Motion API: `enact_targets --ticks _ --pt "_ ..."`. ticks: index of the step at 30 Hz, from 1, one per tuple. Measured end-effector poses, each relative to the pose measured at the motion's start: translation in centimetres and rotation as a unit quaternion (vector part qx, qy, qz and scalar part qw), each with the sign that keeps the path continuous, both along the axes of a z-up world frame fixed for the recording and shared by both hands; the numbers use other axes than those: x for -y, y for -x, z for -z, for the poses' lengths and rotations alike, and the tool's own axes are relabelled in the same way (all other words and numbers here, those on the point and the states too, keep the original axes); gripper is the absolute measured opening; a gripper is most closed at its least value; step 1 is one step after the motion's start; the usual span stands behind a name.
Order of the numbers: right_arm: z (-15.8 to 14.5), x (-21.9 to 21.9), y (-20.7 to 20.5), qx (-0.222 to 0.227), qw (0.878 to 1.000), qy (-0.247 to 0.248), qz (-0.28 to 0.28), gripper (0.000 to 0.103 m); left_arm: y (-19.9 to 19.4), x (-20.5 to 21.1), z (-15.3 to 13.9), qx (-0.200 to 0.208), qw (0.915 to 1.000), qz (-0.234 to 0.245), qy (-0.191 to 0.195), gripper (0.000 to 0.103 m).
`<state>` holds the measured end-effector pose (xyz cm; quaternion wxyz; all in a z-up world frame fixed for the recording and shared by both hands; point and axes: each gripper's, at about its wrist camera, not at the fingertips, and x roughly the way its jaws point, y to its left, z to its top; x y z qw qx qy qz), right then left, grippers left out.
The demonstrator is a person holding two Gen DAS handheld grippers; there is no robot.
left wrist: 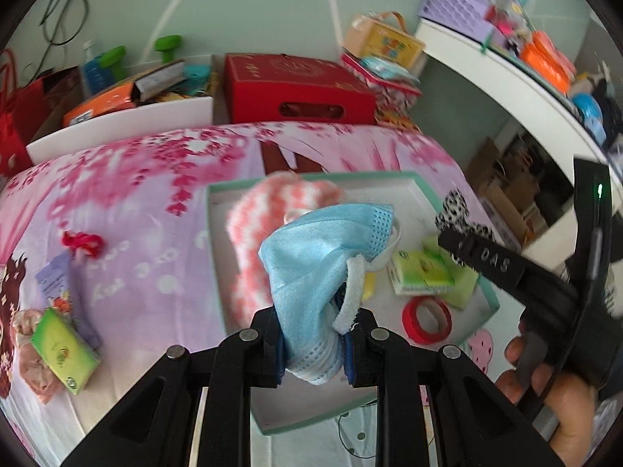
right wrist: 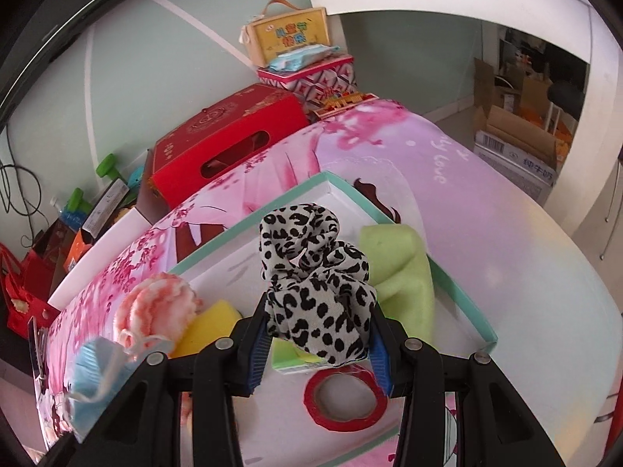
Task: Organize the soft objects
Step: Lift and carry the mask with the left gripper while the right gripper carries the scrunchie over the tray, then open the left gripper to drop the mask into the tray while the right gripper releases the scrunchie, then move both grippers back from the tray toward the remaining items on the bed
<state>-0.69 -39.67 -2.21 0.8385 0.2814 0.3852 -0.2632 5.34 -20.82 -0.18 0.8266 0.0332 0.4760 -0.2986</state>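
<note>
1. Over the teal-rimmed tray (left wrist: 422,185) on the pink floral bedspread (left wrist: 128,202): left gripper (left wrist: 311,344), clamped on a crumpled blue face mask (left wrist: 323,249) with white ear loop; mask hangs above the tray's near half.
2. Above the same tray, seen from the right wrist: right gripper (right wrist: 319,334), closed on a black-and-white spotted scrunchie (right wrist: 315,272); held clear of the tray floor.
3. Inside the tray: pink-and-white fuzzy sock (right wrist: 155,307) at the left side; yellow sponge (right wrist: 212,325) just beside it; light green foam piece (right wrist: 401,268) against the far right wall; green tissue pack (left wrist: 420,272); red tape roll (right wrist: 344,401) near the front edge, directly below the scrunchie.
4. Outside the tray, on the bedspread to its left: second green tissue pack (left wrist: 64,352), red fabric scrap (left wrist: 81,243), pinkish cloth bundle (left wrist: 29,350) partly under that pack.
5. Behind the bed: red gift box (left wrist: 296,89) with cut-out handle, white open crate of mixed goods (left wrist: 128,116), yellow carry case (right wrist: 288,35) atop a patterned box (right wrist: 311,74).
6. At the right edge of the left view: a hand (left wrist: 560,397) on the right gripper's black handle.
</note>
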Motion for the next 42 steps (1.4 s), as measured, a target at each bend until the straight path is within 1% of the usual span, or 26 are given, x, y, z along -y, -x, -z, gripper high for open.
enact_targets --ticks 7,11,13,15,17,19,20,23,26,27,29,32,34,35,39,42 --pt "0.2 -0.2 -0.2 -0.001 1.000 -0.002 -0.010 0.047 -0.1 0.8 1.8 -0.006 0.9998 0.004 -0.019 0.023" --pt "0.1 -0.5 -0.4 -0.003 1.000 0.000 -0.016 0.047 -0.4 0.7 2.9 -0.020 0.9993 -0.001 -0.031 0.024" --pt "0.0 -0.6 -0.5 -0.003 1.000 0.001 -0.017 0.048 -0.6 0.6 3.3 -0.029 0.9990 -0.004 -0.034 0.028" --pt "-0.1 -0.6 -0.4 0.000 1.000 0.000 -0.015 0.053 -0.7 0.5 3.6 -0.039 0.9985 -0.006 -0.037 0.041" --pt "-0.2 -0.5 -0.3 0.000 1.000 0.003 -0.009 0.069 -0.7 0.4 3.6 -0.044 0.9984 -0.009 -0.034 0.050" --pt "-0.4 -0.4 -0.3 0.000 1.000 0.006 -0.007 0.073 -0.7 0.4 3.5 -0.045 0.9984 -0.008 -0.035 0.052" --pt "-0.4 -0.4 -0.3 -0.002 1.000 0.008 -0.005 0.077 -0.6 0.5 3.5 -0.045 0.9983 -0.007 -0.036 0.053" --pt "-0.3 -0.4 -0.4 -0.014 1.000 0.012 0.000 0.084 -0.6 0.5 3.3 -0.046 0.9979 -0.005 -0.045 0.067" --pt "-0.1 -0.2 -0.4 -0.024 1.000 0.015 0.004 0.088 -0.5 0.5 2.8 -0.041 0.9980 -0.002 -0.047 0.070" --pt "0.0 -0.2 -0.4 -0.028 0.999 0.017 0.006 0.090 -0.5 0.5 2.6 -0.038 0.9982 -0.001 -0.048 0.075" --pt "0.1 -0.1 -0.4 -0.033 0.999 0.020 0.010 0.098 -0.4 0.3 2.1 -0.033 0.9984 0.001 -0.047 0.080" --pt "0.1 0.0 -0.3 -0.034 0.999 0.021 0.013 0.100 -0.6 0.0 1.6 -0.029 0.9987 -0.002 -0.042 0.080" --pt "0.2 0.0 -0.3 -0.036 0.999 0.020 0.013 0.100 -0.8 -0.4 1.2 -0.023 0.9989 -0.009 -0.040 0.085" --pt "0.3 0.0 -0.3 -0.038 0.999 0.020 0.013 0.100 -0.9 -0.7 1.1 -0.020 0.9989 -0.016 -0.040 0.092" --pt "0.5 -0.2 -0.5 -0.049 0.999 0.021 0.010 0.101 -2.0 -2.3 0.5 -0.007 0.9979 -0.055 -0.032 0.093" --pt "0.8 -0.4 -0.7 -0.058 0.998 0.021 0.006 0.103 -3.2 -4.3 0.3 -0.002 0.9946 -0.100 -0.029 0.096"
